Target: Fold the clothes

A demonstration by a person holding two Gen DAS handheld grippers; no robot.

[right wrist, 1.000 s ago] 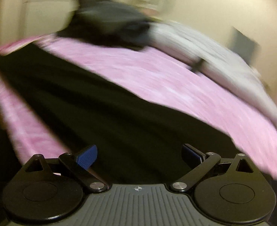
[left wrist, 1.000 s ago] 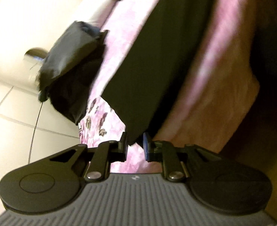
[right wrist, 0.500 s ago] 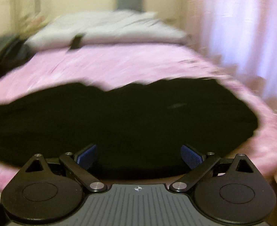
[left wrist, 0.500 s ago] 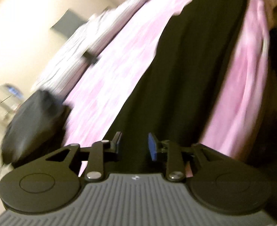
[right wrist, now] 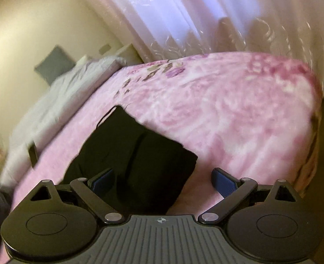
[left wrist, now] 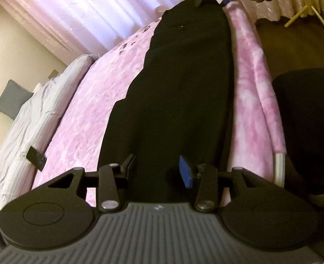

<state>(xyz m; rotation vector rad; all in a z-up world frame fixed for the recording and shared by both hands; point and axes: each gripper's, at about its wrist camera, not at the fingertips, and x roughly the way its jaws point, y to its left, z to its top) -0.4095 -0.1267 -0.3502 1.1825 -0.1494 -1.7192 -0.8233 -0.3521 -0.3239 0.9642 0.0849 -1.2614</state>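
The black garment (left wrist: 184, 92) is a matt woven cloth, smooth and without shine, with one small glossy button on it. The pink bedcover (left wrist: 91, 118) looks like soft plush cloth with a mottled, slightly fuzzy surface. The pillow (left wrist: 29, 127) has a thin, wrinkled cotton-like cover. The curtain (right wrist: 184, 15) is a sheer fabric with a shiny pattern. The floor (left wrist: 294, 48) is brown wood with a low sheen. The left hand-held gripper (left wrist: 155, 169) is matt black plastic with small metal rivets, a ribbed grey body and rough blue pads (left wrist: 185, 171).
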